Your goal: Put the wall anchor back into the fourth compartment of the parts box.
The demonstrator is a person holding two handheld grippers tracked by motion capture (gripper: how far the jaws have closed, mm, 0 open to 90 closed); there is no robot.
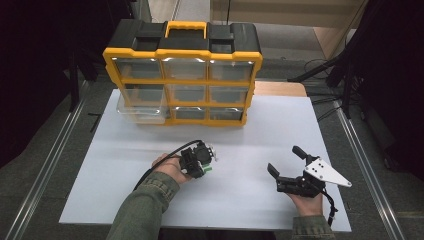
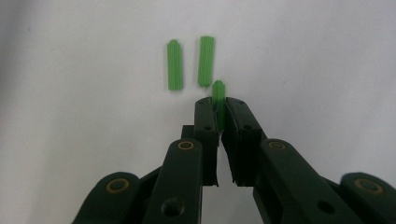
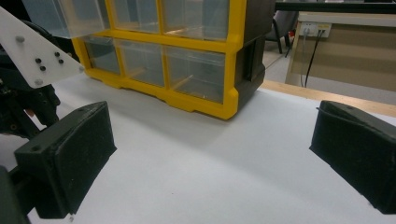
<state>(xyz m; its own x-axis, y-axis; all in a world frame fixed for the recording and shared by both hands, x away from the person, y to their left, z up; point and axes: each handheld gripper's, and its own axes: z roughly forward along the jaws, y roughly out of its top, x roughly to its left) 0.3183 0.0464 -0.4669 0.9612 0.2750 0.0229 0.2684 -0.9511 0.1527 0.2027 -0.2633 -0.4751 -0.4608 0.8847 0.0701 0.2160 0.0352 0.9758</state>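
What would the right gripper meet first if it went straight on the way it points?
Probably the yellow organizer: the open right gripper has bare table ahead, then its drawers; depth is unclear.

No text, label, brand, number or sign can be read anywhere, neither on the yellow and black drawer organizer (image 1: 182,75) nor elsewhere.

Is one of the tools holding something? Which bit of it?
Yes. The left tool pinches a green plastic plug by its lower end, so its tip sticks out above. The right tool is open and holds nothing.
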